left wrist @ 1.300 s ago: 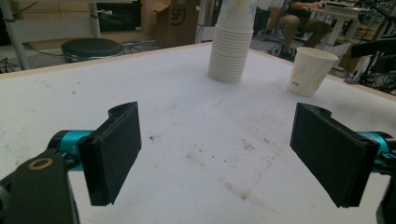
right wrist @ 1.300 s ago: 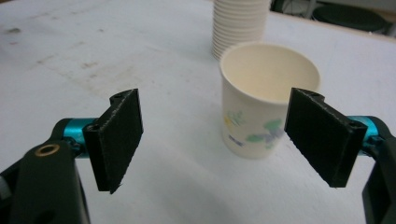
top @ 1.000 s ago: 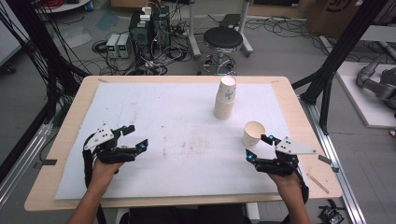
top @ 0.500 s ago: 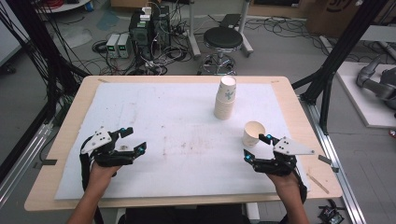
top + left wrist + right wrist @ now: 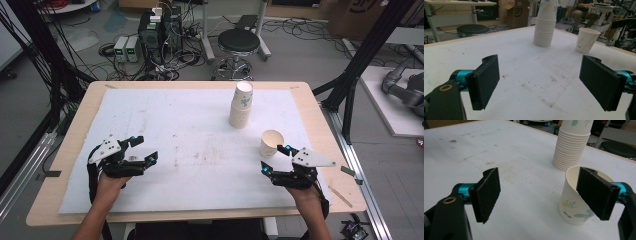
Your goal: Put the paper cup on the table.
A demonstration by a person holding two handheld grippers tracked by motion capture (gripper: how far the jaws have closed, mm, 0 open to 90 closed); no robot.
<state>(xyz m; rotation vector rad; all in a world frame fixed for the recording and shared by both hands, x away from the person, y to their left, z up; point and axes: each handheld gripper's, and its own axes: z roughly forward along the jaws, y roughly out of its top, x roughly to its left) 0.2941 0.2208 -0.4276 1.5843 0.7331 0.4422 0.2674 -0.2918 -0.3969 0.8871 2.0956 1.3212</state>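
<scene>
A tall stack of white paper cups (image 5: 241,105) with a flower print stands right of the table's middle. One single paper cup (image 5: 271,143) stands upright in front of it. My right gripper (image 5: 275,159) is open just short of that cup. In the right gripper view the right gripper (image 5: 541,195) has the cup (image 5: 570,202) partly behind its right jaw, not between the jaws, and the stack (image 5: 572,147) stands beyond. My left gripper (image 5: 145,149) is open and empty over the white mat on the left. From the left gripper (image 5: 544,82), the stack (image 5: 545,27) and the single cup (image 5: 586,40) stand far ahead.
A stained white mat (image 5: 200,145) covers most of the wooden table (image 5: 70,150). Behind the table's far edge are a black stool (image 5: 239,41), electronics boxes and cables on the floor. Black frame posts (image 5: 360,65) rise at the right side.
Both grippers stay open and nearly still; the hands shift only slightly. The cups have not moved.
</scene>
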